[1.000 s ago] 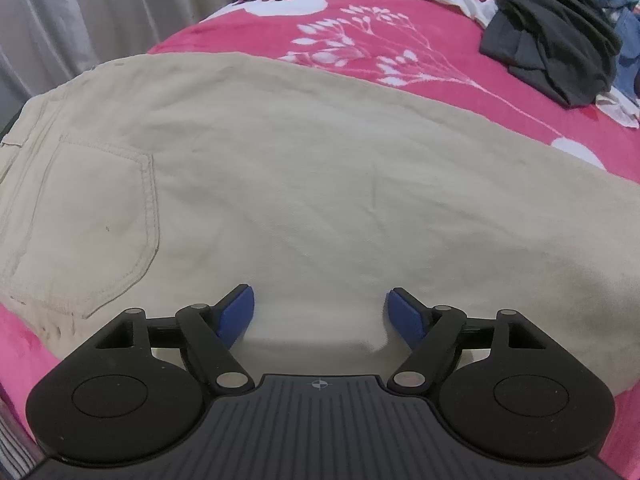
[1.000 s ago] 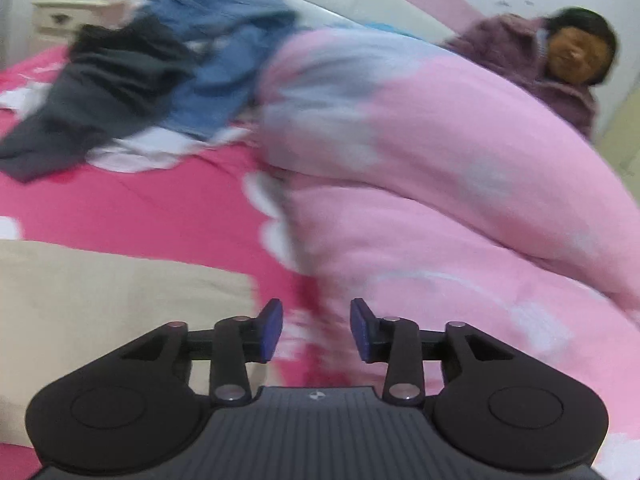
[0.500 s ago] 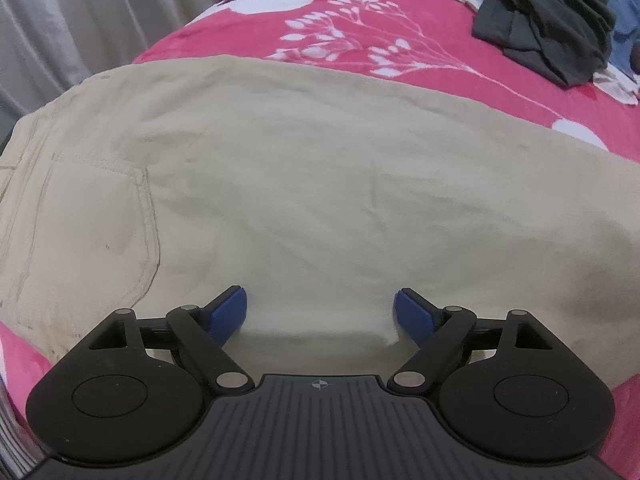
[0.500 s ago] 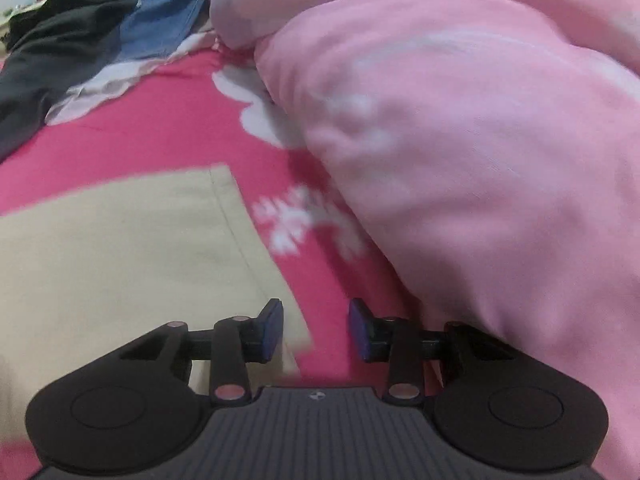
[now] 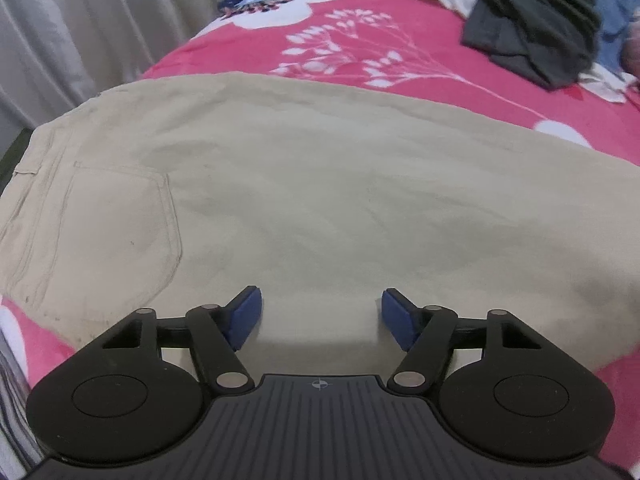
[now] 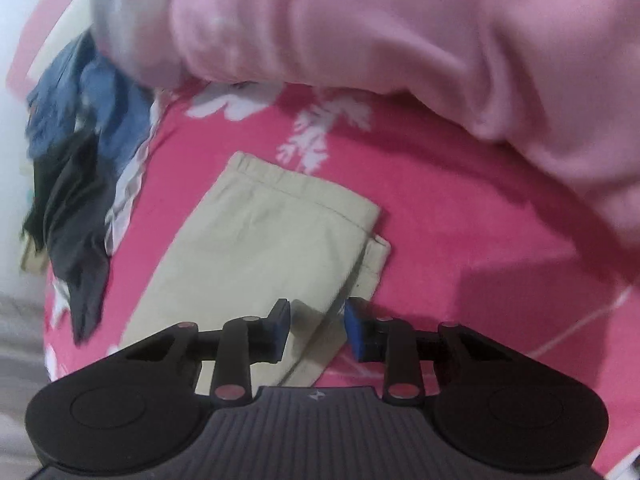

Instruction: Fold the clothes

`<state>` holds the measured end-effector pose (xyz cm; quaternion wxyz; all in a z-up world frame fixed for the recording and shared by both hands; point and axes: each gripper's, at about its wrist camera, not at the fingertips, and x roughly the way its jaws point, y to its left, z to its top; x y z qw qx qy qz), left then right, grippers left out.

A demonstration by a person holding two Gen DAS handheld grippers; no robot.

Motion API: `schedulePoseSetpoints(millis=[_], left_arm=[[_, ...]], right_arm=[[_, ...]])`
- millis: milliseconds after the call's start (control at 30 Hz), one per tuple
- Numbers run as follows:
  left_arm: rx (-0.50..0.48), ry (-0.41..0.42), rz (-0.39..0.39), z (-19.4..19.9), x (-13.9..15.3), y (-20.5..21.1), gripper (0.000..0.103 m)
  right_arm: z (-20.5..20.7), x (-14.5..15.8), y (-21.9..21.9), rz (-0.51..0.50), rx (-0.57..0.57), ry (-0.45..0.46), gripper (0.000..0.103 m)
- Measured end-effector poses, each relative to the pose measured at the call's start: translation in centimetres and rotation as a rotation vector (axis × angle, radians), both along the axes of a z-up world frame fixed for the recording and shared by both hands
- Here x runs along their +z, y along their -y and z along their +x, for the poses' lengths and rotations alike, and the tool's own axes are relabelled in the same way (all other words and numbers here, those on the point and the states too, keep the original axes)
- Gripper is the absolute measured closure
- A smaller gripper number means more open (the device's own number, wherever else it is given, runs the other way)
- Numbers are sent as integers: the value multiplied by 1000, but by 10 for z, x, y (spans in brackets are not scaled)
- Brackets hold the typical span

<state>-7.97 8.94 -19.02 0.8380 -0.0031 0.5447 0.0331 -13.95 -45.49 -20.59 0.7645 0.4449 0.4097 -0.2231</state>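
A bed (image 5: 400,56) in a pink floral sheet carries a pale pink duvet (image 6: 400,28) at its far side. Beige trousers (image 5: 320,200) lie flat across the near part. Dark and blue clothes (image 5: 532,32) are heaped far right. The left tool (image 5: 320,312), jaws wide after closing a little, hovers over the trousers' near edge. The right tool (image 6: 316,328), closing but still parted, straddles the leg hem, gripping nothing.
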Motion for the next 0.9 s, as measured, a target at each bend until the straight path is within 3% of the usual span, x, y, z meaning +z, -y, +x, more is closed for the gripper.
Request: schedulePoseSetpoints(millis=[133,233,433,567,667,800,900], left_arm=[[-97,5,-16,-17,5,7,38],[-200,-9,-24,-30,7,14,39],[-494,-21,30,-54,12,45,33],[-628,-18,89,-67,9,68,33],[-620,-23,69,-68,6,70,33],[-605,-48,85,-63,-1,66,33],[-588,-60,83,-56,0,59,33]], right_arm=[[-5,-5,3,39,-68,40,86],[-9,-2,1,22,-72,63,102],[-4,26,-15,-149,50,42,102],[-11,40,-14,-145,29,64,103],[-14,43,-18,-192,58,38,103],[-24,7,-5,-116,-8,-29,103],[-25,1,-2,-96,-22,-7,102]])
